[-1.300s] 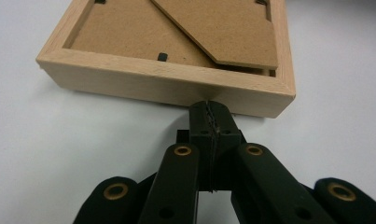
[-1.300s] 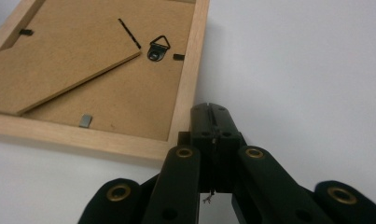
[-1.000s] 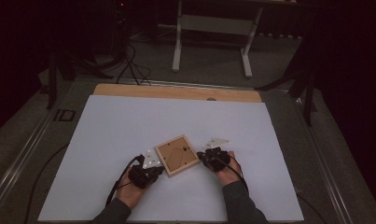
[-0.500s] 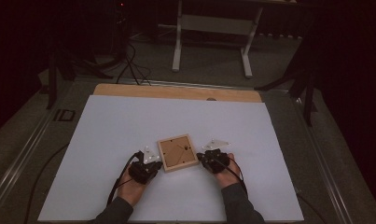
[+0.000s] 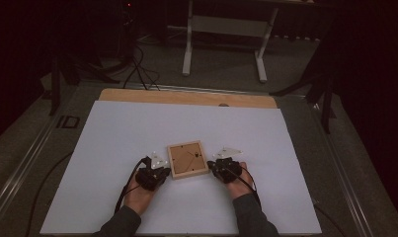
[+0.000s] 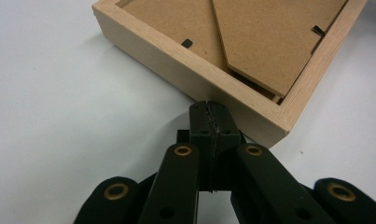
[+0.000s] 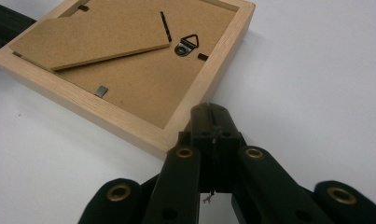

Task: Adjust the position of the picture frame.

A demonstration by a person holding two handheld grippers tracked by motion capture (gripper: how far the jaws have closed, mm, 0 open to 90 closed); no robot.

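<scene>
While both claws press in from either side, the wooden frame sits squared between them, back side up.
Nearest the person, the left claw (image 6: 209, 109) and right claw (image 7: 212, 112), each with jaws together and holding nothing, touch the frame's (image 5: 187, 159) side rails mid-worktop (image 5: 112, 128); positioning looks about finished, while its backing board (image 7: 129, 74), tabs and hanger (image 7: 186, 45) remain untouched. No writing is readable.
</scene>
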